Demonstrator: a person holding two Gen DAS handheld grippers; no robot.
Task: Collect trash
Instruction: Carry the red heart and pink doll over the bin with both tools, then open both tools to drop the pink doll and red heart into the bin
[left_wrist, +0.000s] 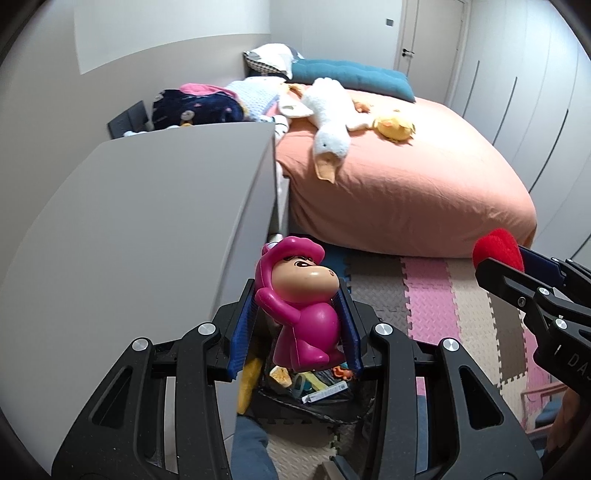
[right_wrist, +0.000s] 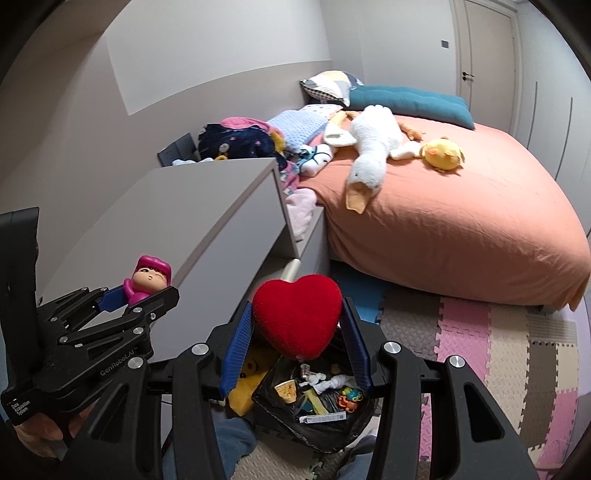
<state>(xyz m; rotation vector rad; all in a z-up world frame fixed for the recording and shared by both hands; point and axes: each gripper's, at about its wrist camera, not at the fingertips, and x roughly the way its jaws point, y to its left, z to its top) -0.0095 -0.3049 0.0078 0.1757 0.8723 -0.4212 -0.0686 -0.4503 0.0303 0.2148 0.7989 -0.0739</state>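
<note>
The left claw (left_wrist: 297, 325) pinches a pink figure (left_wrist: 303, 306) by its belly, low centre of the left view; it looks like hard, glossy plastic, light but slippery, so the waist grip suits it. The right claw (right_wrist: 297, 332) squeezes a red heart (right_wrist: 299, 317) at its sides, centre of the right view; it looks plush and light. The bin (right_wrist: 317, 402) sits just below both, black-lined and part full.

- Ahead of you, the salmon-sheeted bed (right_wrist: 461, 221) — a white plush goose (right_wrist: 373, 147) and yellow plush chick (right_wrist: 443, 153) lying on it.
- Your left: a grey cabinet (left_wrist: 147, 206).
- Below you, foam floor mats (right_wrist: 491, 339).
</note>
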